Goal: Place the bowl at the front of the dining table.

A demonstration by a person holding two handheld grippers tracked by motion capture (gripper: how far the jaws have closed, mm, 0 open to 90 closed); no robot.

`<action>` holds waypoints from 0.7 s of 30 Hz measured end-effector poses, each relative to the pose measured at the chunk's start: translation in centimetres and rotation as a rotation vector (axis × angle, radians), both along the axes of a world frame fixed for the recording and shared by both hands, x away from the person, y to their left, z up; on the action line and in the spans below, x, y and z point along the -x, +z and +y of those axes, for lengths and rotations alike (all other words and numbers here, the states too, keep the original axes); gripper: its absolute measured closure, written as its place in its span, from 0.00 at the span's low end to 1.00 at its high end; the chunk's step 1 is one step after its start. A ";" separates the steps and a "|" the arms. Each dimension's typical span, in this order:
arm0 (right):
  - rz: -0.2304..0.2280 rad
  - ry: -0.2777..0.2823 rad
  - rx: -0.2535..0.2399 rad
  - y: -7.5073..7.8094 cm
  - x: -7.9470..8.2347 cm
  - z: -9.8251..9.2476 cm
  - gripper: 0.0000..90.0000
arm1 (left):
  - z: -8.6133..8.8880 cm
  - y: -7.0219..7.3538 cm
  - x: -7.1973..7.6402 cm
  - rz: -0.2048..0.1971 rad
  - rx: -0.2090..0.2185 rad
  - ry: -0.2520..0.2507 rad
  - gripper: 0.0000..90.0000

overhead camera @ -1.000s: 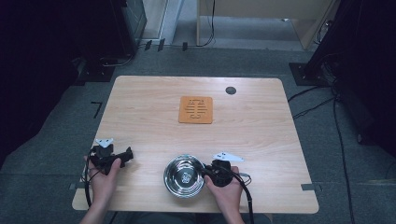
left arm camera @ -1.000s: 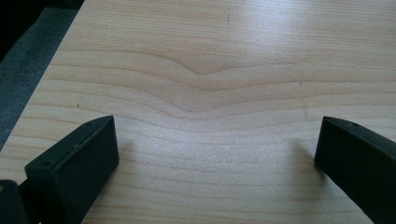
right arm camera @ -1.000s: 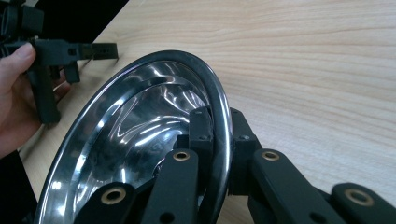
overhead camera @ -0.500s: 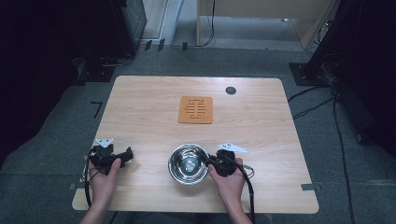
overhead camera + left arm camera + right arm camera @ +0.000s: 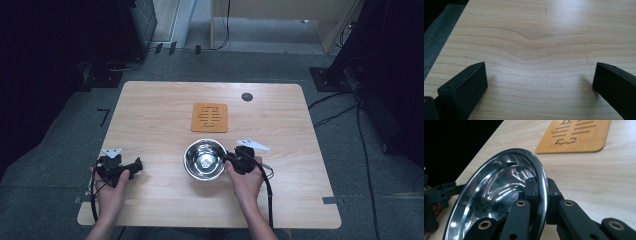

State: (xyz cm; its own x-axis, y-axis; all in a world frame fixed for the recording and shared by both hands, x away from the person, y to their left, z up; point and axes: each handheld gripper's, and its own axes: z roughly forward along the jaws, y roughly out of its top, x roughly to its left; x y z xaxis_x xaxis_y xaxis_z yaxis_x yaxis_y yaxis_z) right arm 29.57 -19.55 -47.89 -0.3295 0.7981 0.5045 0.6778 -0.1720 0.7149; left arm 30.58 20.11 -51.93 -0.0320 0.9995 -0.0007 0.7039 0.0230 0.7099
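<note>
One steel bowl (image 5: pixel 204 159) is seen at the table's (image 5: pixel 150 105) near middle, just short of the wooden trivet (image 5: pixel 210 117) | rim pinched by the right gripper (image 5: pixel 539 188), one jaw inside, one outside | judged light, rigid, slippery (thin rim is the only hold) | mouth up, round, no long axis | left gripper (image 5: pixel 539 80) jaws spread over bare wood.

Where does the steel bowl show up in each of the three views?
High view: bowl near the middle of the table's near half, right gripper on its rim.
Left gripper view: not in it, just bare table.
Right gripper view: bowl lower left, rim between the jaws.
Shared landmark: orange trivet beyond the bowl.
</note>
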 end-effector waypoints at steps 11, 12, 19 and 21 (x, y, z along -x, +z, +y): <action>0.010 -0.049 -0.012 0.3 -2.9 -0.5 0.94 | 0.0 0.0 0.0 0.000 0.000 0.000 0.00; 0.014 -0.055 -0.018 0.3 -3.2 -0.4 0.94 | 0.0 0.0 0.0 0.000 0.000 0.000 0.00; 0.024 -0.071 -0.036 0.5 -4.7 -0.3 0.94 | 0.0 0.0 0.0 -0.001 0.001 -0.001 0.00; 0.026 -0.084 -0.040 0.5 -5.3 -0.3 0.94 | 0.0 0.0 0.0 0.001 -0.001 -0.002 0.00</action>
